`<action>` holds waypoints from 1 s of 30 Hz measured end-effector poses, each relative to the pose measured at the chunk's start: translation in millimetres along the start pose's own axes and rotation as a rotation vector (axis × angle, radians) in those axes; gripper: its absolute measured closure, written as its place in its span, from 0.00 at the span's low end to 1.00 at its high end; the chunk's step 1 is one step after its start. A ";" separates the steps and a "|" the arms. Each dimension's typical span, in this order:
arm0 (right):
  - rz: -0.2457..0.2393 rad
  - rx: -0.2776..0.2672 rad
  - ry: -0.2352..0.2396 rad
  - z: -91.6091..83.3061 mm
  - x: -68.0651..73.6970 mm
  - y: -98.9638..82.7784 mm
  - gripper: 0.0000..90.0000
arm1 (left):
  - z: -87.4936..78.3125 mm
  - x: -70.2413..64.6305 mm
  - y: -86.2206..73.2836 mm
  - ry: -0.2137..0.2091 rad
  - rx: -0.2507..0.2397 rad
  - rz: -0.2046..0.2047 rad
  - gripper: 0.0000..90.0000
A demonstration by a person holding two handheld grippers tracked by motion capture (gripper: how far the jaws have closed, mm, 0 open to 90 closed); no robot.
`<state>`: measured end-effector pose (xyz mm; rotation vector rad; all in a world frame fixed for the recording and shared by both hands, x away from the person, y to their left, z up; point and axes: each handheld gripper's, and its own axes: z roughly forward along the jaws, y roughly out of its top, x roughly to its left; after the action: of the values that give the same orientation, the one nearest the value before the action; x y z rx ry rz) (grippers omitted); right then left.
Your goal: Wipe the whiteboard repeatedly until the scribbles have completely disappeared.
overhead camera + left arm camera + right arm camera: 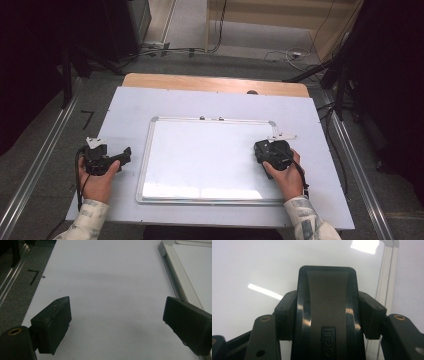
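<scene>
Right now the person is working at the wiping step: the right hand-held gripper [271, 151] is clamping a black whiteboard eraser [327, 307], its jaws pressing on both sides of the eraser's body, and it is holding the eraser over the right part of the whiteboard [200, 155], near the board's right frame. From the right gripper view the eraser is pointing along the white surface with the aluminium frame [384, 290] running just beside it. The board is looking clean where I can see it, with only lamp glare on it, so I am judging the wiping as well along or just finishing. The next move, as I read it, is calling for a flat, even sweep across any remaining patch, keeping the eraser's felt side down and clear of the frame edge.

The left hand-held gripper [112, 156] is resting off the board's left edge with its jaws standing wide apart and nothing between them, over the bare bench [105, 277].

The bench is lying under a pale sheet, wood showing at its far edge. Around it, grey floor, metal rails at both sides, loose cables and dark stands are filling the room.
</scene>
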<state>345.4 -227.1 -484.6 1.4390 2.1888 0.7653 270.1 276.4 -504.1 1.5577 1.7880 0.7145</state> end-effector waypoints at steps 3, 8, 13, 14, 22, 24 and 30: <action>0.017 0.004 -0.015 4.3 -2.8 5.9 0.42 | 0.5 -0.9 0.2 0.000 -0.002 0.002 0.10; 0.032 0.004 -0.029 10.7 -1.0 14.1 0.42 | 1.7 -1.5 0.8 -0.003 0.001 0.002 0.10; 0.035 0.003 -0.032 17.2 3.3 22.1 0.42 | 2.4 -3.1 1.0 -0.008 0.002 0.008 0.10; 0.038 0.005 -0.033 18.7 3.8 24.3 0.42 | 2.2 -3.3 1.1 -0.010 0.000 0.005 0.10; 0.079 0.007 -0.062 32.5 -14.4 41.4 0.42 | -0.8 2.5 0.2 -0.007 -0.009 -0.013 0.10; 0.091 0.014 -0.068 34.2 -19.5 44.3 0.42 | -1.3 4.4 -0.1 -0.006 -0.007 -0.014 0.10; 0.054 0.016 -0.049 33.2 -11.1 43.8 0.43 | -0.4 2.0 0.5 -0.007 -0.008 -0.011 0.10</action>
<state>400.3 -216.2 -481.5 1.5143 2.1318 0.7253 269.9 278.4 -503.7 1.5426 1.7852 0.7096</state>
